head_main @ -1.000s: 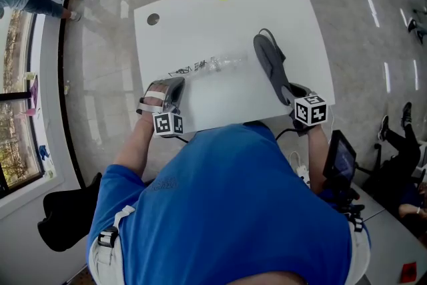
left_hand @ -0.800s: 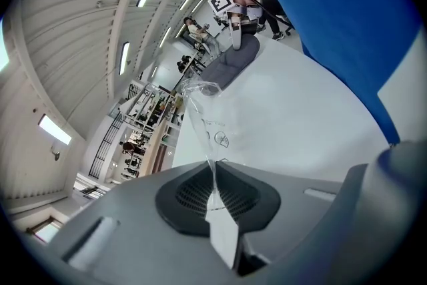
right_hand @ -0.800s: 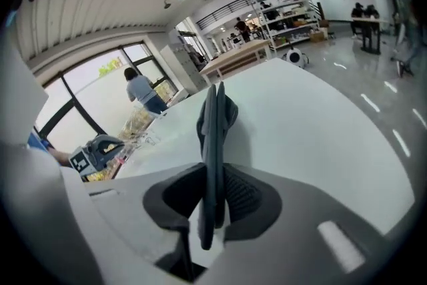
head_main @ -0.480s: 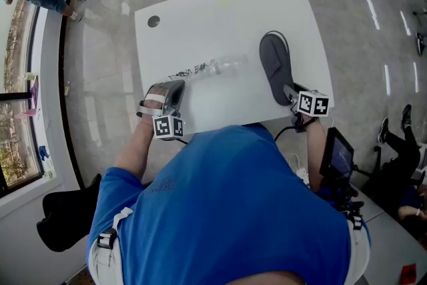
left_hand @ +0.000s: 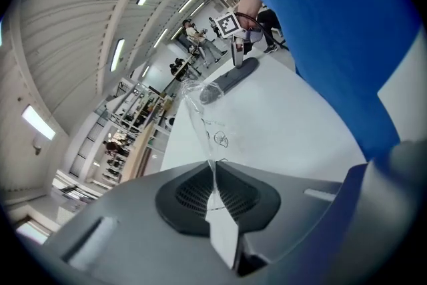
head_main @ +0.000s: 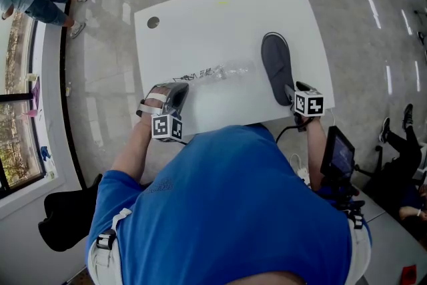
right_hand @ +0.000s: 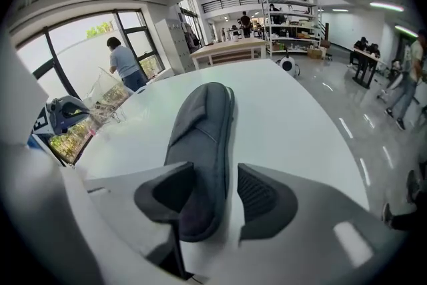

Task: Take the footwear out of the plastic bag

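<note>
Left tongs point(left_hand: 213, 173) gripping bag point(left_hand: 202, 113), right tongs point(right_hand: 213, 193) just opened astride slipper point(right_hand: 203, 133)

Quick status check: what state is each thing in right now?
slipper: out of the bag, lying on the table, one end between the right jaws.
plastic bag: looks empty, edge pinched.
left gripper: shut on the plastic bag.
right gripper: open around the slipper, jaws have just been opening.

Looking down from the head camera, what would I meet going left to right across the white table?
The left gripper → clear plastic bag → dark slipper → right gripper.
</note>
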A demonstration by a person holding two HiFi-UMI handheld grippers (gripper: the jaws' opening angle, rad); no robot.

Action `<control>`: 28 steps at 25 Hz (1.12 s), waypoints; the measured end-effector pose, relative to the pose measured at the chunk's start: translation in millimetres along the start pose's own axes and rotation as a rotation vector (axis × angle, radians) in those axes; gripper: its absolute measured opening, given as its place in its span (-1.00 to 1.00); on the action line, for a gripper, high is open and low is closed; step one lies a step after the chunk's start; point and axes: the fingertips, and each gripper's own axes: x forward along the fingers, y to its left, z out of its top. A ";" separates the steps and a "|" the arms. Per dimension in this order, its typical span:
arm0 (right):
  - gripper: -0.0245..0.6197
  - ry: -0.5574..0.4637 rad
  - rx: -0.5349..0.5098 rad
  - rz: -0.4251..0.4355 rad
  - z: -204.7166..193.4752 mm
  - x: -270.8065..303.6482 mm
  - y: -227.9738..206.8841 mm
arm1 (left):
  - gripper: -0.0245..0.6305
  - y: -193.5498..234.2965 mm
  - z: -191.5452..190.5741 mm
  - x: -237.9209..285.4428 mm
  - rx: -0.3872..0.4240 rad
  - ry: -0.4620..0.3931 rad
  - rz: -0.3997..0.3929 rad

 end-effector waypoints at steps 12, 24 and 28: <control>-0.31 -0.033 -0.032 -0.016 5.5 -3.5 2.2 | -0.43 -8.6 -7.0 49.4 -0.224 0.080 -0.360; -0.31 -0.089 -0.072 -0.047 21.8 -13.9 11.3 | -0.30 27.7 4.3 55.6 -0.264 -0.007 -0.138; -0.31 -0.104 -0.089 -0.057 28.0 -17.6 7.0 | -0.34 30.3 15.1 66.0 -0.285 -0.036 -0.110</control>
